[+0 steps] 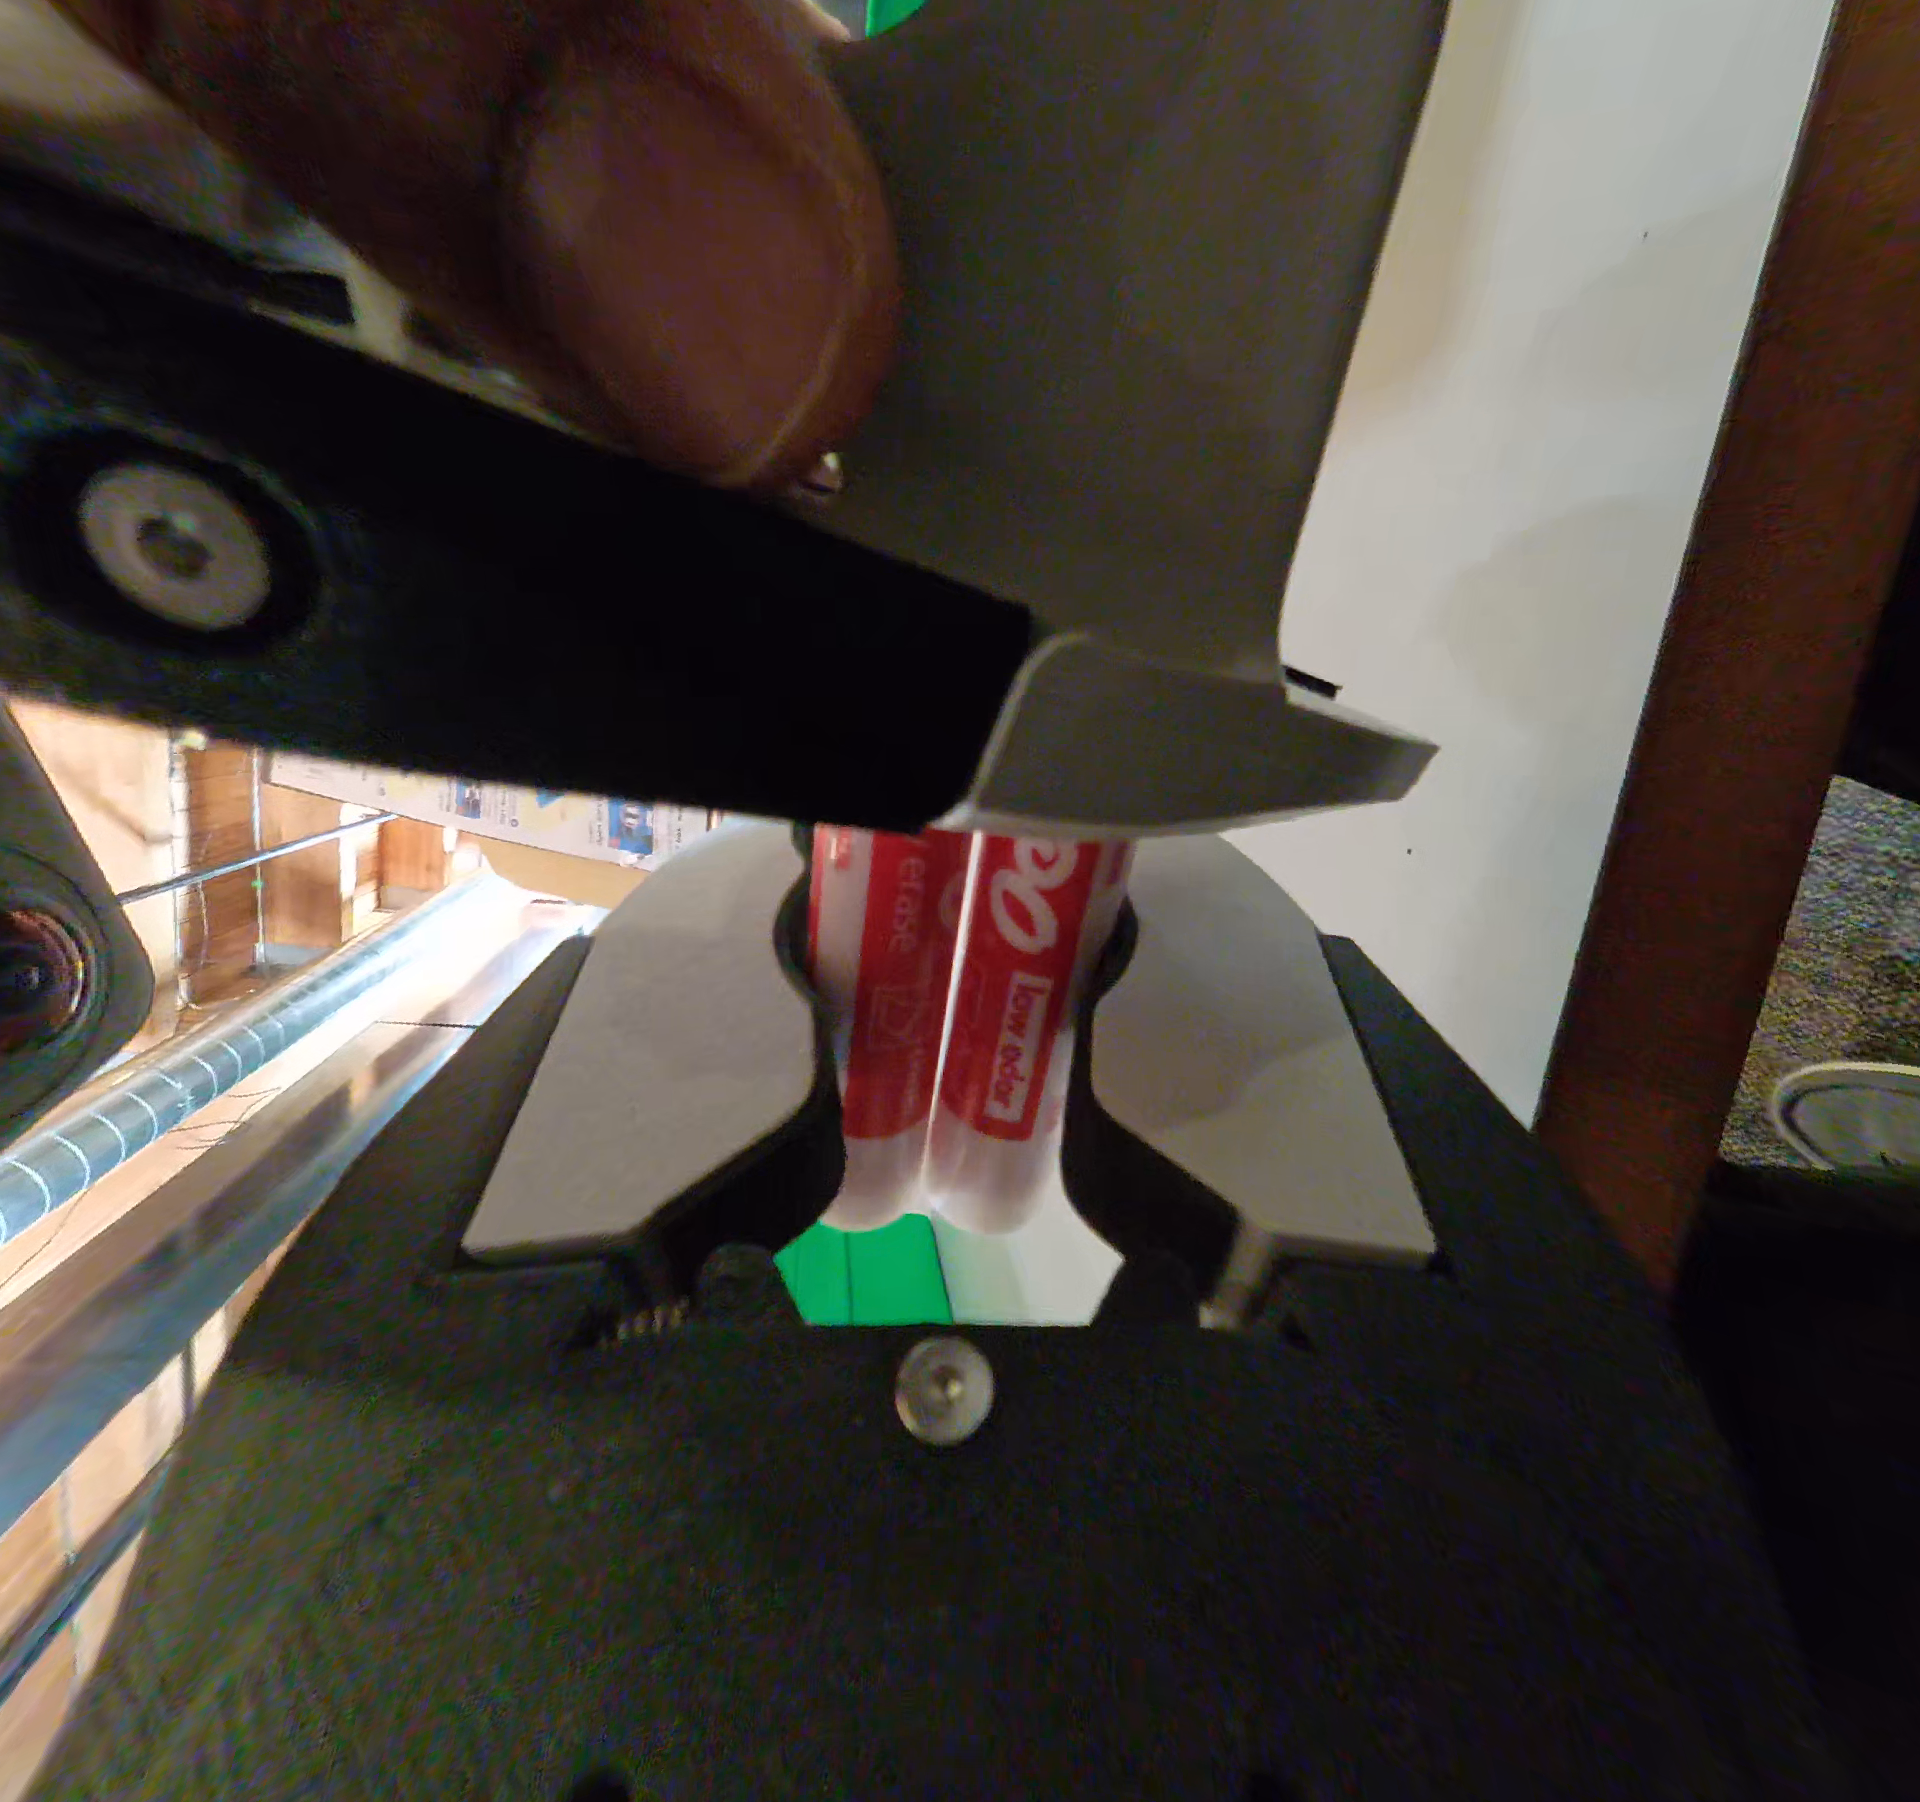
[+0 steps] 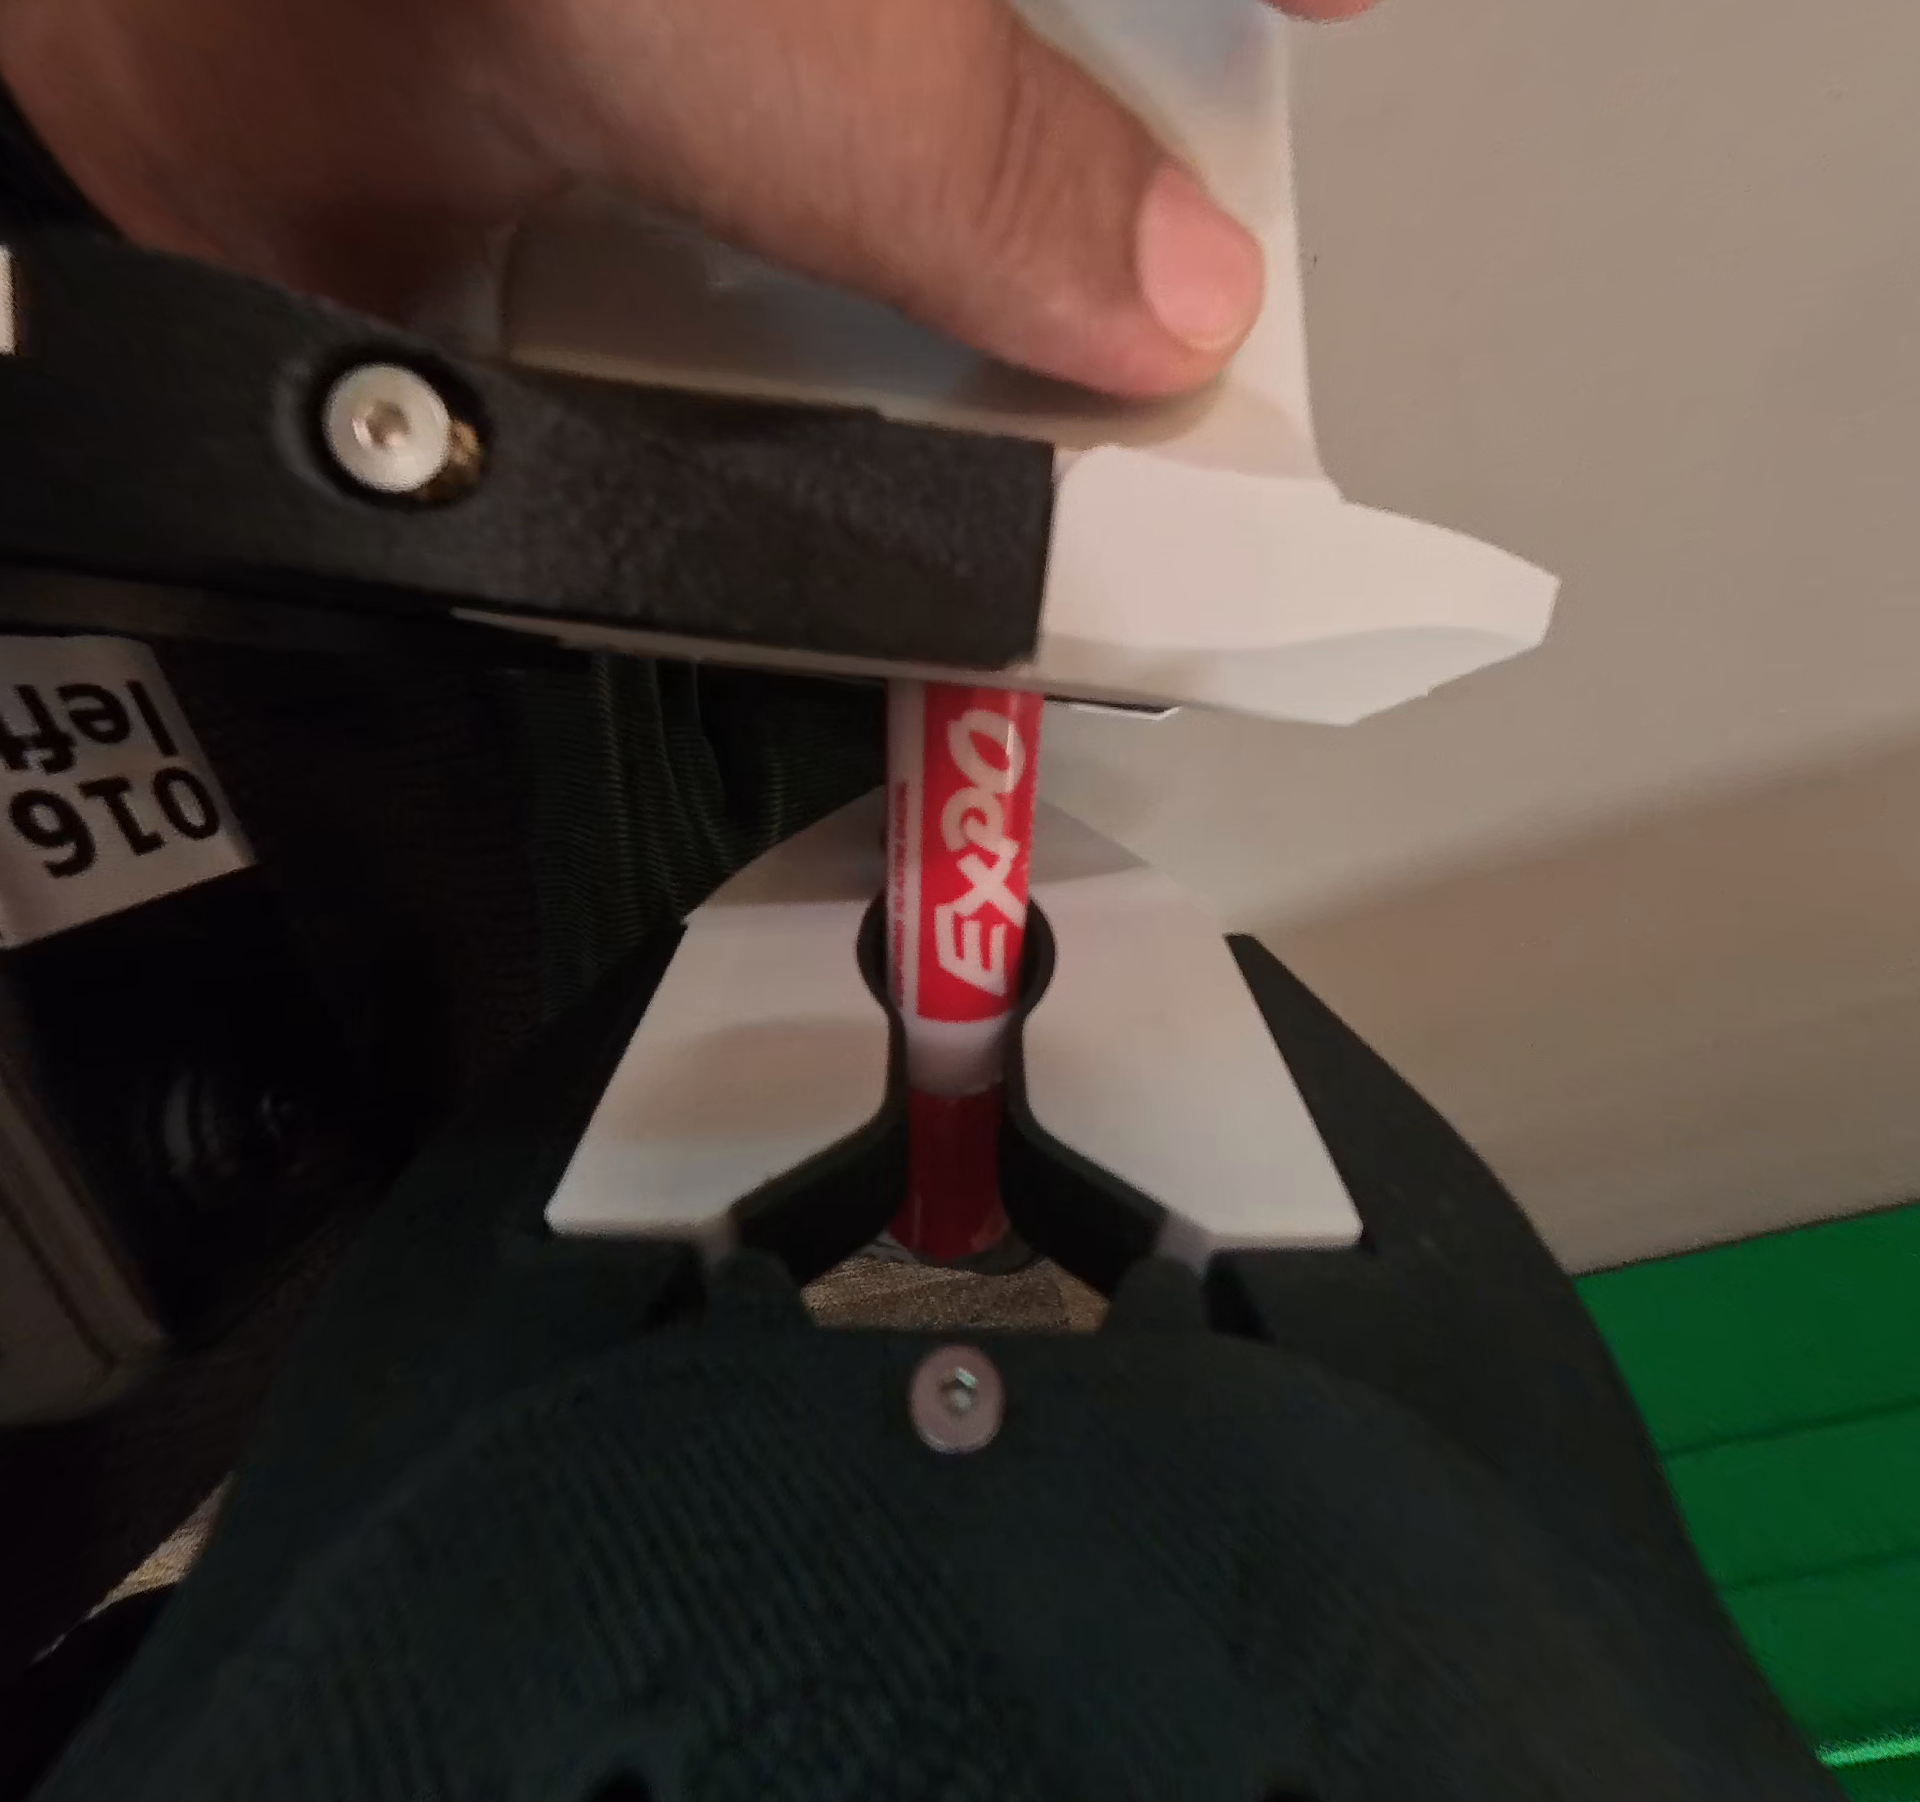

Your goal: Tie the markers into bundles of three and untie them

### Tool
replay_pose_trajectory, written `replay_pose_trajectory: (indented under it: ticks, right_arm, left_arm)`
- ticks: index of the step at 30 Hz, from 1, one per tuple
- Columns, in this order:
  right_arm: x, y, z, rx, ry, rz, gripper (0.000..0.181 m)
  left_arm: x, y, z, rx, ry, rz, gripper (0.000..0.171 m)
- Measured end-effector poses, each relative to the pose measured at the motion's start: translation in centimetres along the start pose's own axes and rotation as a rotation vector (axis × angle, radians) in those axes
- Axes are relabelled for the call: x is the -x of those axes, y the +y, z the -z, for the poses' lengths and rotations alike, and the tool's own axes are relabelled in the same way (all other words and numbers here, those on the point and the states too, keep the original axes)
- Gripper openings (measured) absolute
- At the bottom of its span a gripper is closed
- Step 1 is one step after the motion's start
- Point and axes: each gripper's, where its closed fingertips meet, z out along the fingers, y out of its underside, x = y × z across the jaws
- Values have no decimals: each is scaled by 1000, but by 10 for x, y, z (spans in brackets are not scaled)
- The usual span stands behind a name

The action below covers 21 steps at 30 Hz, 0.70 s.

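Each tool is closed on the same red-and-white plastic dry-erase marker [image 2: 961, 895]: the right tool [image 2: 961, 1004] pinches its barrel in the notch (steadying it), the left tool [image 1: 961, 1014] grips likewise; green sheet [image 2: 1766, 1420] beyond.

The right gripper [image 2: 961, 921] has its jaws closed on a red marker [image 2: 966, 879], above which sits the other gripper [image 2: 1195, 599] under a hand [image 2: 644, 90].
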Motion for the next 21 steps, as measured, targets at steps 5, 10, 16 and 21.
replay_pose_trajectory:
  ticks: [5, 10, 16, 21]
  right_arm:
    - [1, 0, 0, 3, 0, 2, 14]
    - [3, 1, -1, 11, -3, 9, 15]
    - [3, -1, 2, 3, 5, 14, 16]
    - [4, -1, 2, 1, 3, 18, 16]
  left_arm:
    - [0, 0, -1, -1, 1, -11, 47]
    - [-5, 2, -1, 4, 57, -14, 45]
    - [-2, 3, -1, 18, 84, -17, 43]
    - [-3, 5, -2, 29, 101, -30, 43]
